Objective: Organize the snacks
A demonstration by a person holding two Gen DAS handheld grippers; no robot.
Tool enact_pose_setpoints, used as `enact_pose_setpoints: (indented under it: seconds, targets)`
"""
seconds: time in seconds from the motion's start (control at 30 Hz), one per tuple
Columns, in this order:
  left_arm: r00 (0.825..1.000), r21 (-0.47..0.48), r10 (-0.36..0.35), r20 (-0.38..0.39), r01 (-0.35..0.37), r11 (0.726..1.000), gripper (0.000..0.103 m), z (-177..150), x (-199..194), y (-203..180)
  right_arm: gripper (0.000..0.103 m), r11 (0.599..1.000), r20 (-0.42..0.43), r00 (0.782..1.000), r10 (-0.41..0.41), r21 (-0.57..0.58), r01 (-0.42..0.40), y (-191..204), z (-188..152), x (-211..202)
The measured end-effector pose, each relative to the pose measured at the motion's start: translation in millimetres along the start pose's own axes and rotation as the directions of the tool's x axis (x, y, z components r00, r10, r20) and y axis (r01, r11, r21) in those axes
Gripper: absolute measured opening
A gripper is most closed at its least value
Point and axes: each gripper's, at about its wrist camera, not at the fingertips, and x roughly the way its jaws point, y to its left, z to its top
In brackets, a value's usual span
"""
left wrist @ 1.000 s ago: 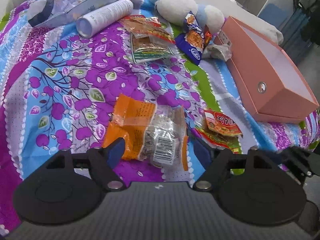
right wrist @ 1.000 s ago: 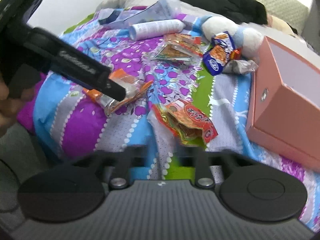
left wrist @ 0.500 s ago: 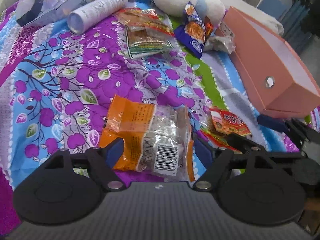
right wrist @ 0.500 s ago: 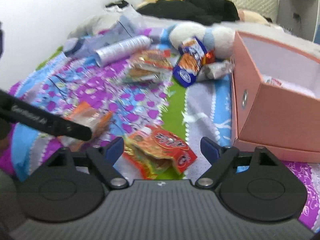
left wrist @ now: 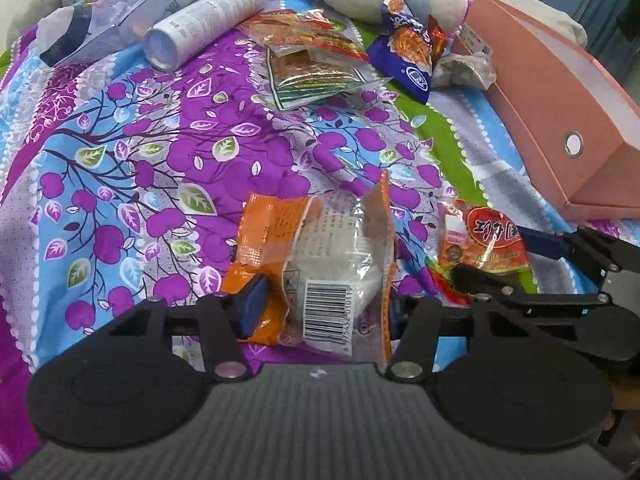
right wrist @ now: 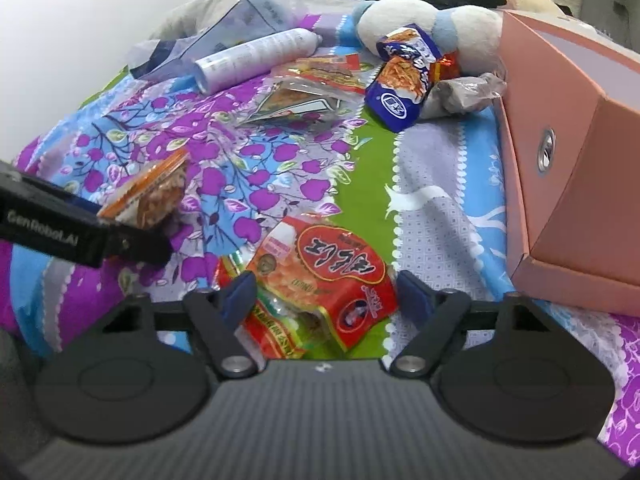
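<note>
left gripper point(left wrist: 320, 308) pinching orange snack pack point(left wrist: 316, 264), just closed in | right gripper point(right wrist: 326, 294) apart astride red snack pack point(right wrist: 320, 276), closing, contact unclear | we judge both light, crinkly, slippery; grip mid-body | near bedspread point(left wrist: 120, 140) front edge

Bedspread point(left wrist: 132, 152): purple, blue, green stripes with leaf-and-fruit print. Near packet point(left wrist: 320, 264) orange and clear, black barcode. Right packet point(right wrist: 332, 272) red. Far packet point(left wrist: 404, 52) navy-orange. Box point(left wrist: 560, 92) pink. Tube point(left wrist: 204, 24) white. Fingers point(right wrist: 240, 292) blue.
</note>
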Motion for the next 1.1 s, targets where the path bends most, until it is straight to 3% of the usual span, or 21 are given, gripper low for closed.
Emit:
enact_pose_setpoints:
  seconds: [0.17,0.23,0.4,0.43,1.1]
  targets:
    - [1.000,-0.036,-0.008,0.009,0.009,0.999,0.053,0,-9,1,0.048,1.000,0.009,1.000,-0.006,0.022,0.006,-4,1,-8]
    - [1.000,-0.049,-0.012,0.014,0.012,0.999,0.050,1,-12,2,0.035,0.999,0.024,1.000,-0.013,0.032,0.012,-5,3,-14]
    - [0.999,-0.081,-0.029,0.031,0.031,0.996,0.046,3,-23,2,0.017,0.998,0.042,0.998,-0.042,0.043,0.040,-7,9,-25]
    - [0.999,-0.087,-0.033,0.035,0.036,0.996,0.046,4,-25,1,0.006,0.998,0.046,0.998,-0.048,0.047,0.046,-7,10,-26]
    - [0.975,-0.114,-0.107,0.195,0.131,0.985,0.043,35,-96,-24,0.003,0.993,0.177,0.978,-0.109,0.071,0.098,-6,41,-91]
